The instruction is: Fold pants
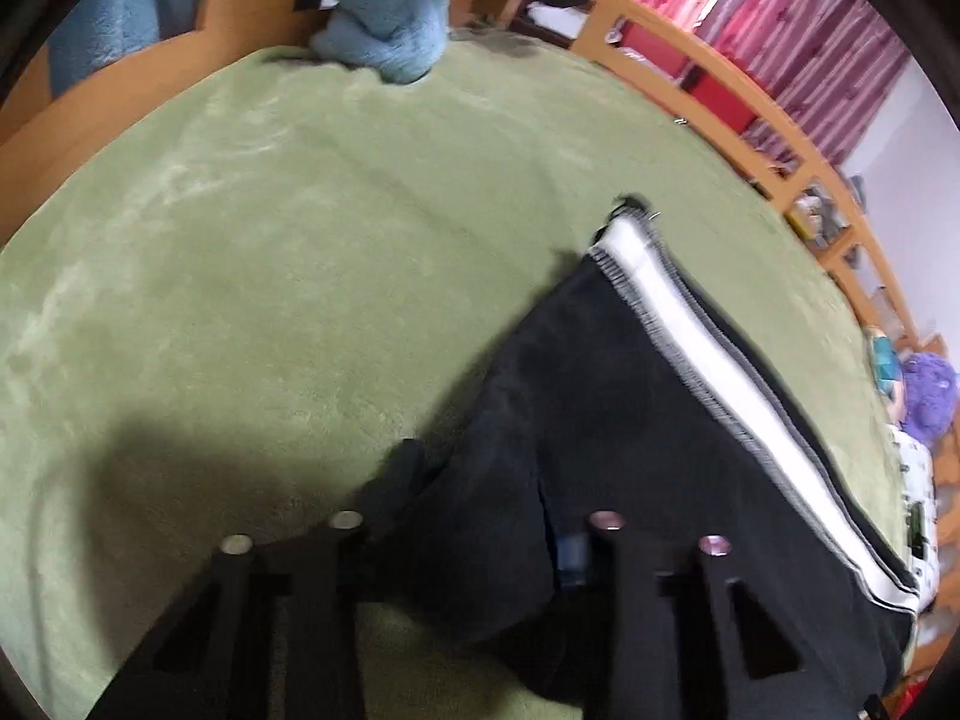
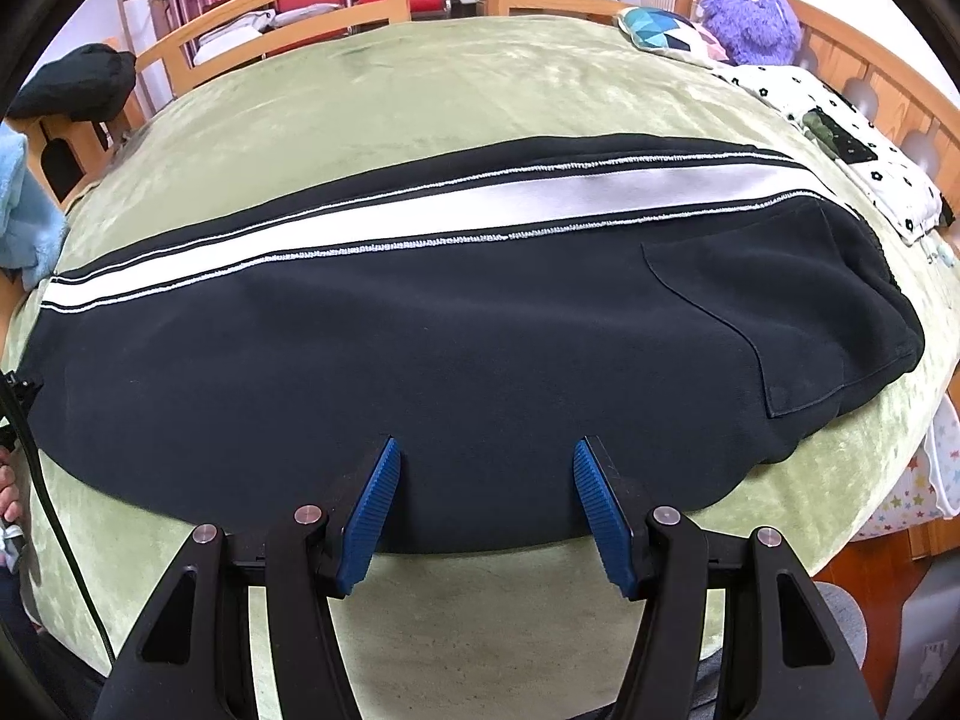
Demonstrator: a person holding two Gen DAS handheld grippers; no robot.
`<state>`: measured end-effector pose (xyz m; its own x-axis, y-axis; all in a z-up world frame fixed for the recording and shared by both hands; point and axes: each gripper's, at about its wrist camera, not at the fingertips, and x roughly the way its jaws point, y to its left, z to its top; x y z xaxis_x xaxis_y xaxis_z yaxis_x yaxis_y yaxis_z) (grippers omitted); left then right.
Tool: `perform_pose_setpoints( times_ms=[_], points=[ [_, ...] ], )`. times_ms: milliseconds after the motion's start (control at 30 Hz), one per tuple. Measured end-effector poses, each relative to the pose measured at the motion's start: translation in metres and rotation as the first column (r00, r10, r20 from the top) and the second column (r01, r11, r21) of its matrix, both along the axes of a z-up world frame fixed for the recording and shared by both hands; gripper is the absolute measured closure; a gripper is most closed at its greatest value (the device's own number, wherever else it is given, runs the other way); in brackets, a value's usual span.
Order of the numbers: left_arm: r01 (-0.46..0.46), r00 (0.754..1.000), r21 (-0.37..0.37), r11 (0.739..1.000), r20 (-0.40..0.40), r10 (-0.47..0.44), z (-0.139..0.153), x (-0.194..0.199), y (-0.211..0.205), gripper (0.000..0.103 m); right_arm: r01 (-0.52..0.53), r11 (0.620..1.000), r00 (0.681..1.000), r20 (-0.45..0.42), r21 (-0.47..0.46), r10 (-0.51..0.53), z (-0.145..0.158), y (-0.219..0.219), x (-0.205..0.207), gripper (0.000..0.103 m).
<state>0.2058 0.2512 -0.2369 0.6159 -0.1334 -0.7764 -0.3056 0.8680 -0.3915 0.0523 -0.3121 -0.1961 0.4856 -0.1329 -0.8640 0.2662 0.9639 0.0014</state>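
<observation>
The right gripper (image 2: 486, 504) hangs released over the near edge of the black pants (image 2: 420, 348) lying flat on the green blanket (image 2: 420, 90), while the left gripper (image 1: 474, 540) looks clamped on the hem end — though its pads are hidden — so it should carry that end straight over, stripe aligned.

Left gripper (image 1: 474, 534): black fingers, lower frame; black cloth covers the gap between them, so jaw state cannot be read. Pants (image 1: 630, 420): black, white side stripe (image 1: 714, 372), ahead and right of the fingers, on green blanket (image 1: 270, 270). Blue fleece (image 1: 384, 30): far ahead, at blanket's edge. Wooden rail (image 1: 750, 138): far right, pink curtains (image 1: 798, 18) behind.
</observation>
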Motion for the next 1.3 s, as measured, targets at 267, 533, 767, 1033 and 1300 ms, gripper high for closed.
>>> perform_pose_setpoints(
  times_ms=[267,533,767,1033,1300],
  points=[
    [-0.033,0.996,0.032,0.999,0.083,0.03,0.038,-0.032,0.008,0.08,0.002,1.0,0.999,0.035,0.013,-0.002,0.011,-0.01,-0.01,0.043],
    [-0.141,0.986,0.107,0.984,-0.073,0.149,0.017,-0.033,0.011,0.046,0.09,0.995,0.993,0.076,0.034,-0.092,0.018,-0.082,-0.052,0.043],
    [-0.085,0.995,0.199,0.976,-0.041,0.095,0.054,-0.056,-0.041,0.038,0.326,0.945,0.936,0.136,0.012,-0.324,0.021,-0.212,-0.08,0.027],
    [-0.014,0.998,0.149,0.989,-0.058,0.023,0.049,-0.057,-0.113,0.038,0.434,0.832,0.855,0.135,0.345,-0.501,-0.017,-0.328,-0.079,0.027],
    [0.005,0.995,0.169,0.986,-0.103,0.012,0.043,-0.049,-0.156,0.038,0.422,0.74,0.842,0.077,0.523,-0.535,-0.061,-0.366,-0.025,0.017]
  ],
)
